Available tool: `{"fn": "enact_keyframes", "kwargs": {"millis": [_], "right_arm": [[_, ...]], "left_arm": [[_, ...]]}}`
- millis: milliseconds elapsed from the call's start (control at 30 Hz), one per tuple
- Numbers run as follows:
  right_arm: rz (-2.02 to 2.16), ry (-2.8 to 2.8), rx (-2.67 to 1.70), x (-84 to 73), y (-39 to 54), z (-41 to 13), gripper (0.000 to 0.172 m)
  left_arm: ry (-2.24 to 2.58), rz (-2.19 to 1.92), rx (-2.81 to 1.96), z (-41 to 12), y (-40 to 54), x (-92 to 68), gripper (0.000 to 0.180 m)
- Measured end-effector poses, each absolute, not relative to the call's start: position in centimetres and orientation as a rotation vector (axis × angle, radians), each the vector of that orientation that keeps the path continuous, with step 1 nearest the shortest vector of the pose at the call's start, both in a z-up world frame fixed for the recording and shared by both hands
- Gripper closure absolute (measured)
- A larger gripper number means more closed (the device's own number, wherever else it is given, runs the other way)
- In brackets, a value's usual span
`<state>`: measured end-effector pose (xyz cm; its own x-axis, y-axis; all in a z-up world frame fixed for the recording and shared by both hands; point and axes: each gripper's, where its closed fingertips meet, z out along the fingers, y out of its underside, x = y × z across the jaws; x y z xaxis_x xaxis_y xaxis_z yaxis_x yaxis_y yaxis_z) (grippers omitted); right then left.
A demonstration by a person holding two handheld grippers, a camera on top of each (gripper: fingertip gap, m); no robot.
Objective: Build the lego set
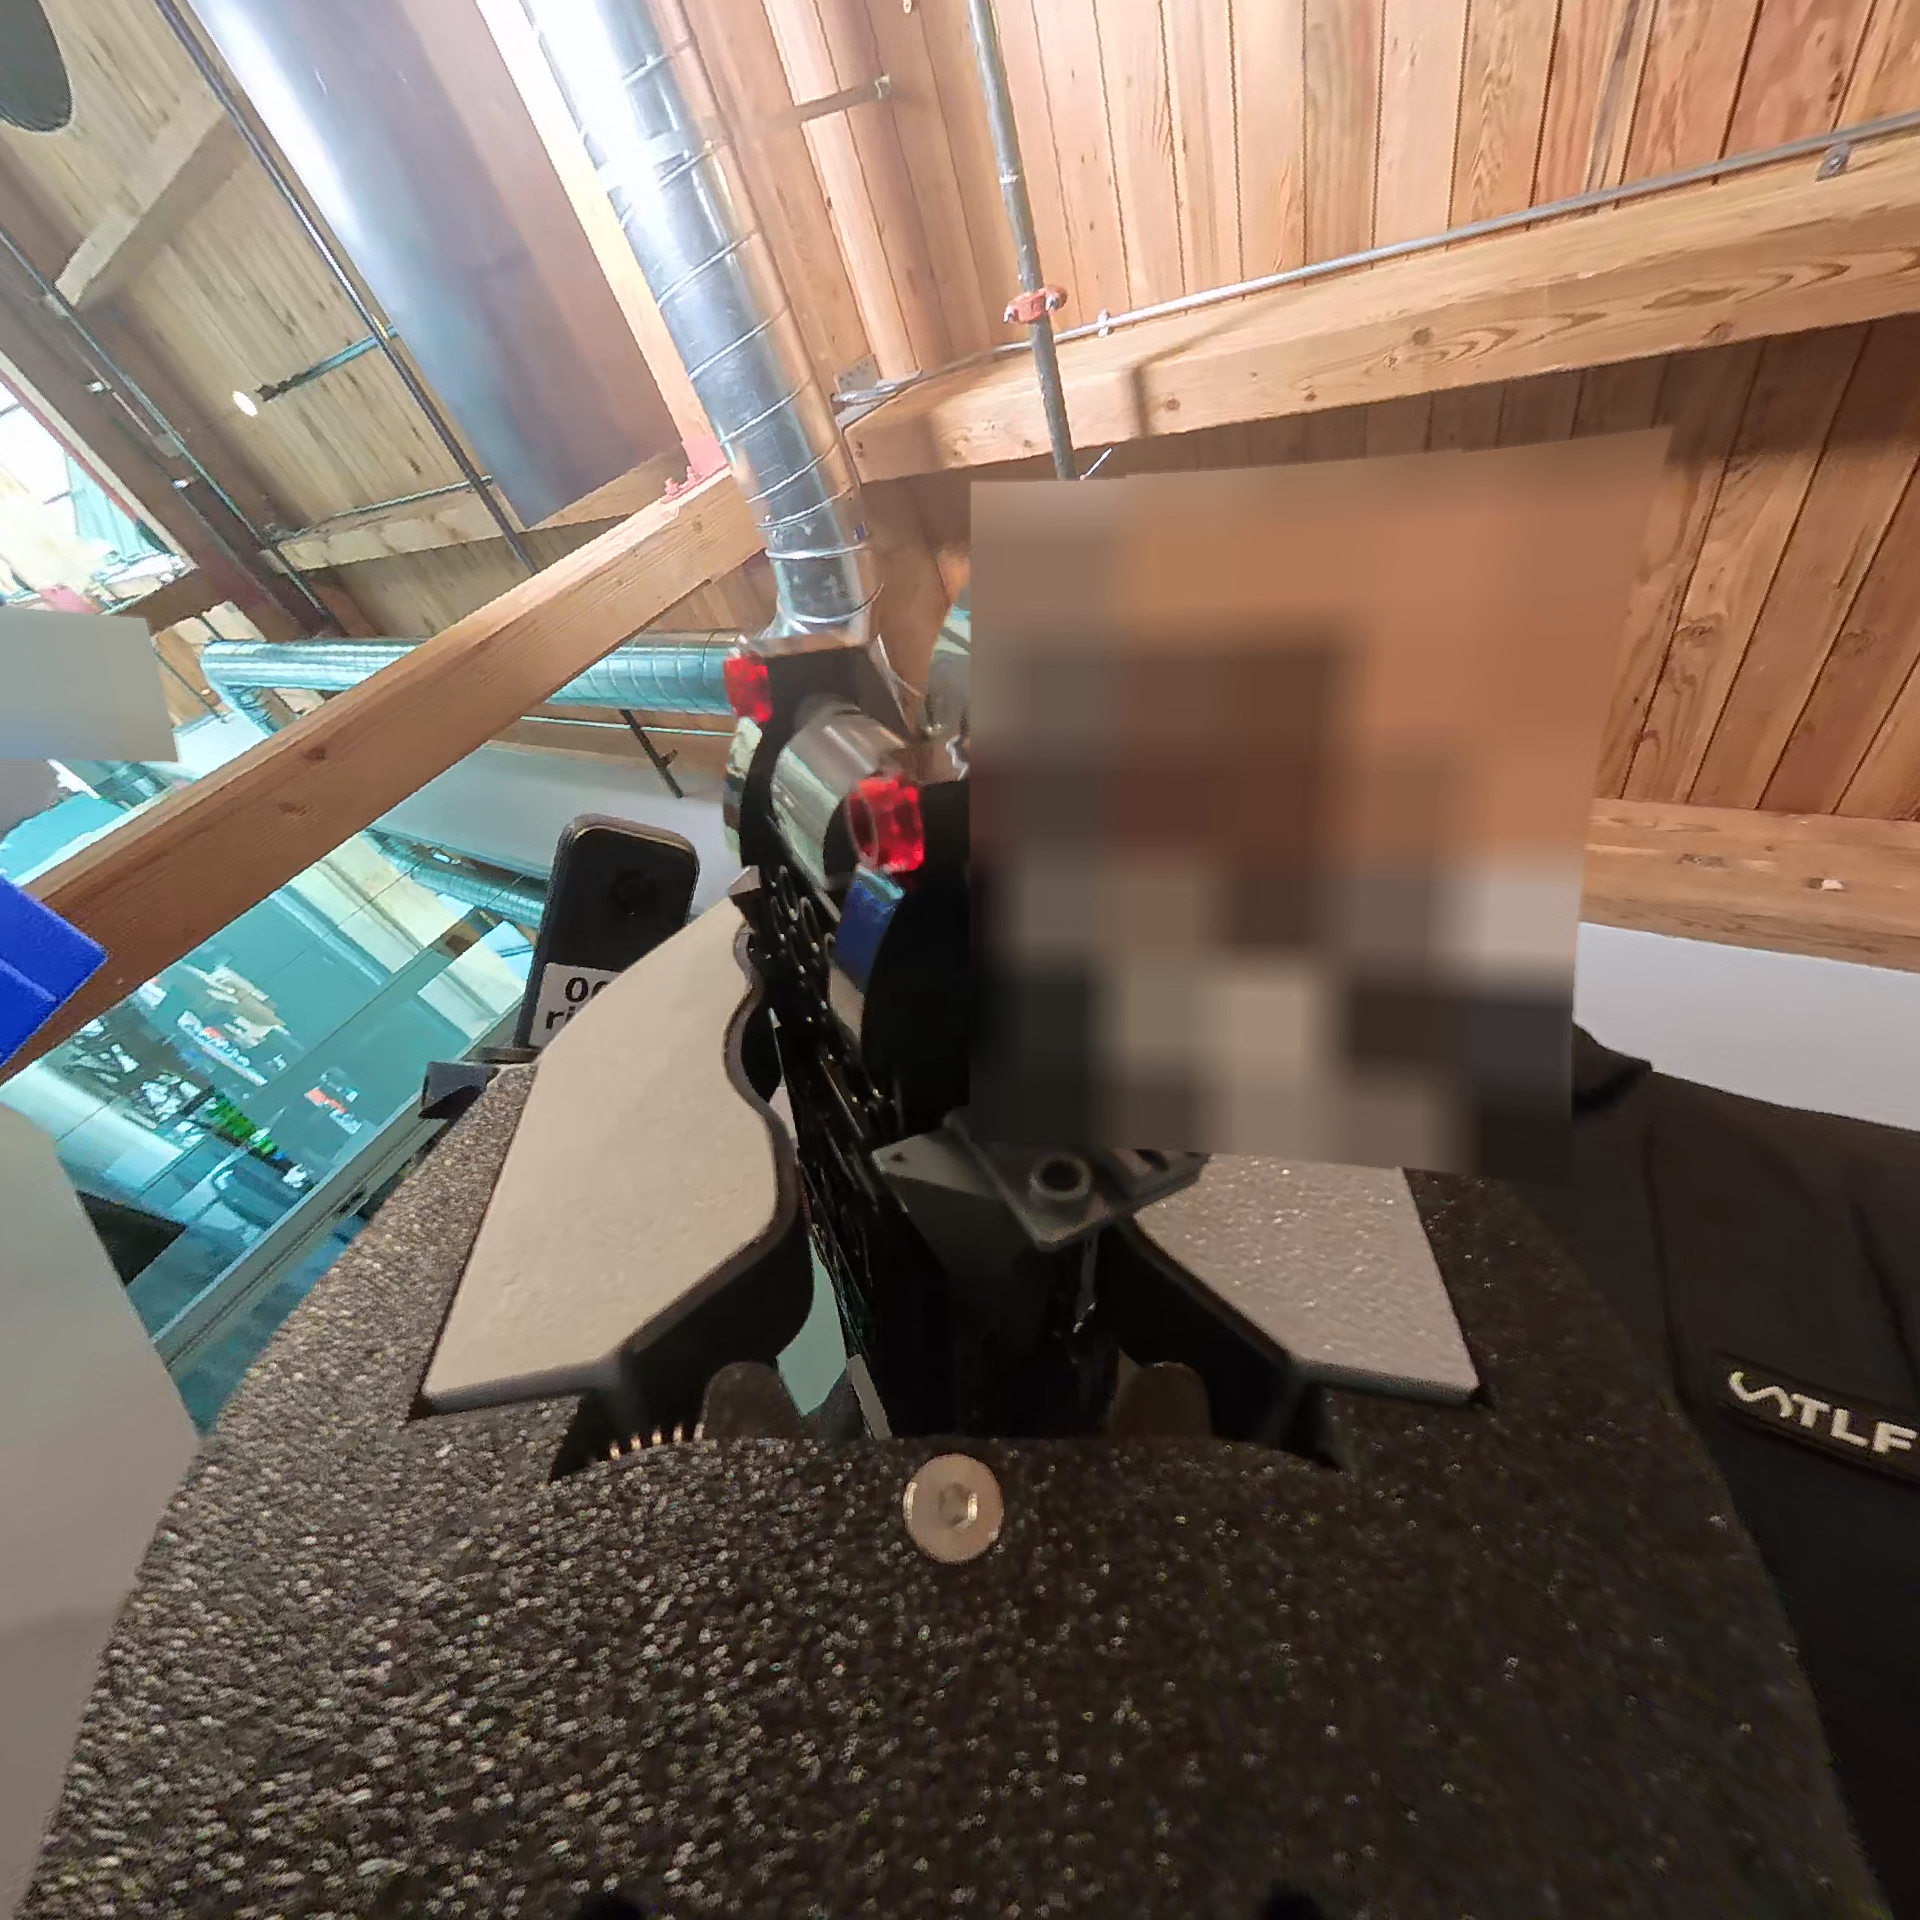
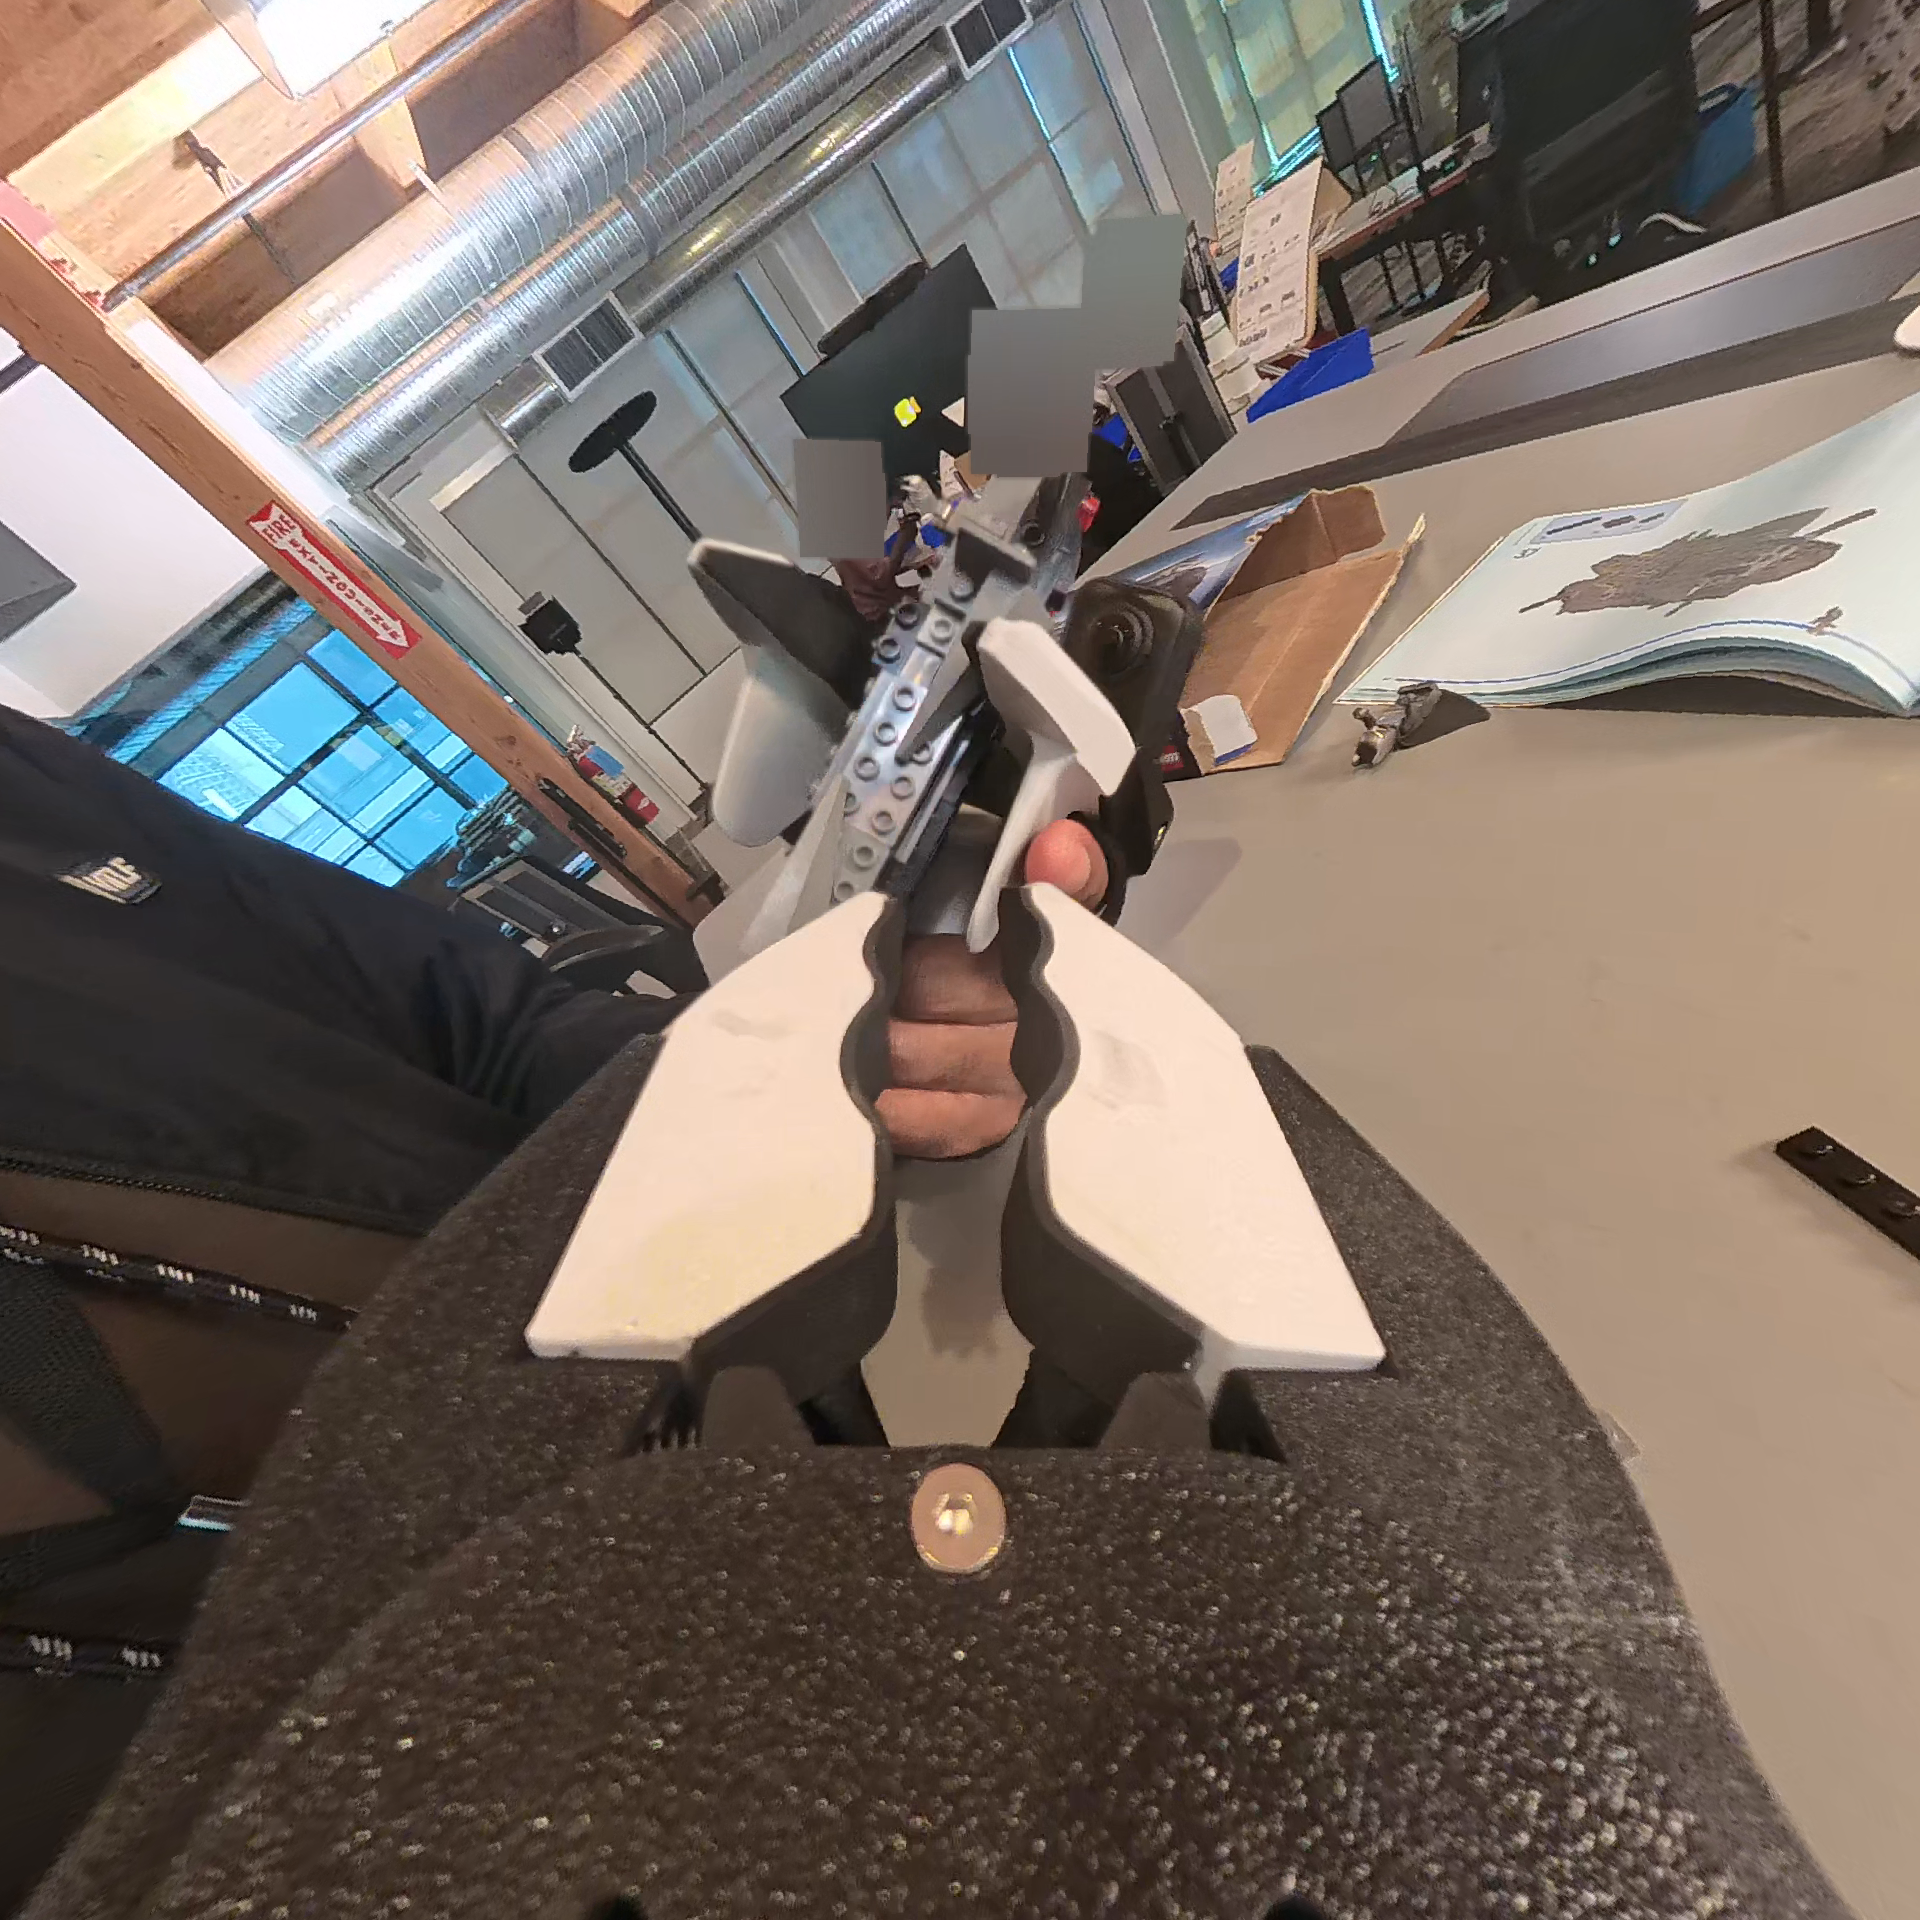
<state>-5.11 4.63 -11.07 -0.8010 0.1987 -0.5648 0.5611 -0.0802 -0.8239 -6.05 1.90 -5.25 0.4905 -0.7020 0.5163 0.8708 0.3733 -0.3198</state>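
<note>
My left gripper (image 1: 914,1049) is shut on a brick model (image 1: 821,997) of black and grey plates with a silver cylinder and two clear red pieces (image 1: 885,824) at its top. Its left finger (image 1: 644,1091) lies against the model; its right fingertip is hidden behind it. In the right wrist view the same model (image 2: 883,748) sits clamped between the left gripper's two white fingers (image 2: 764,727), raised above the table. My right gripper (image 2: 956,914) points at the model's lower end, just short of it. Its jaws stand a narrow gap apart, and through the gap only the person's hand (image 2: 945,1060) shows.
On the grey table (image 2: 1455,987) lie an open instruction booklet (image 2: 1662,603), a torn cardboard box (image 2: 1299,613), a small grey sub-assembly (image 2: 1397,712) and a black plate (image 2: 1860,1184). A person in a black jacket (image 2: 208,935) is close on the left.
</note>
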Motion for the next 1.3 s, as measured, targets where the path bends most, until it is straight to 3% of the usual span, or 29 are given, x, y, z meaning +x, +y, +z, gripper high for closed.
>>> {"fn": "enact_keyframes", "kwargs": {"millis": [833, 1133, 1300], "right_arm": [[-1.992, 2.246, 0.780, -4.2, 5.2, -8.8, 0.154], [-2.147, 2.356, 0.670, -3.2, 4.7, -6.9, 0.171], [-2.190, 2.592, 0.580, -3.6, 5.4, -6.9, 0.172]], "left_arm": [[-0.207, -0.740, -0.936, -7.0, 3.7, -3.4, 0.118], [-0.200, -0.641, -1.119, -8.0, 5.5, -2.5, 0.118], [-0.353, -0.687, -1.294, -10.2, 7.3, -2.9, 0.119]]}}
